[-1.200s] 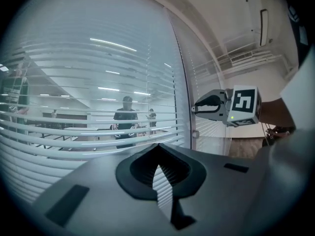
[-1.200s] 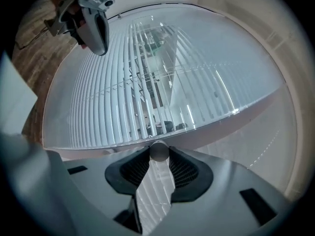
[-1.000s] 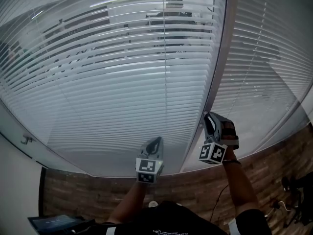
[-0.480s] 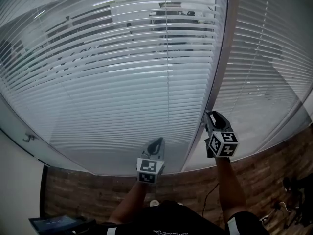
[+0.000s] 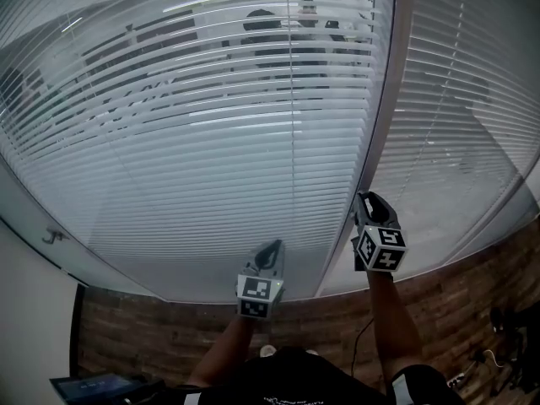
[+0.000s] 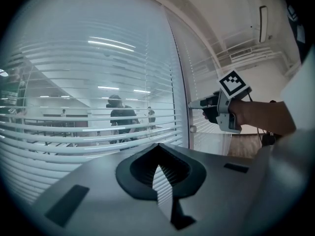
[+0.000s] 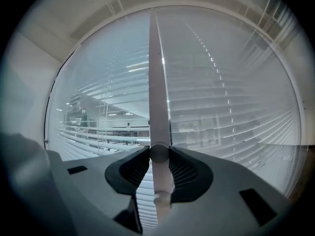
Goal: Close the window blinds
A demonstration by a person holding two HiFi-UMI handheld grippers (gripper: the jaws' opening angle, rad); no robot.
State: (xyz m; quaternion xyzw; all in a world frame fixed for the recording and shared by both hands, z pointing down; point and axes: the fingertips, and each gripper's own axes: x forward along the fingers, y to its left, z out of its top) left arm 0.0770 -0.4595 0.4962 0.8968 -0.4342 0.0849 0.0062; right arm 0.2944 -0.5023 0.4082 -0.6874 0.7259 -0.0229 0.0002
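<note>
Firmly, ribbed jaws of the right gripper [image 7: 160, 154] clasp a smooth round wand [image 7: 156, 82]; the left gripper [image 6: 157, 149] sits closed, empty.

Behind the blinds [image 5: 211, 167], at twelve o'clock, dark figures [image 5: 263, 21] show only in strips between slats, too broken to tell.

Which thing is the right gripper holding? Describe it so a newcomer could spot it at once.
Find the vertical frame post between the two panes of slatted blinds. Beside it hangs the tilt wand, clamped in the right gripper. Unlike the flat horizontal slats around it, it is one pale round rod running straight up and down.
</note>
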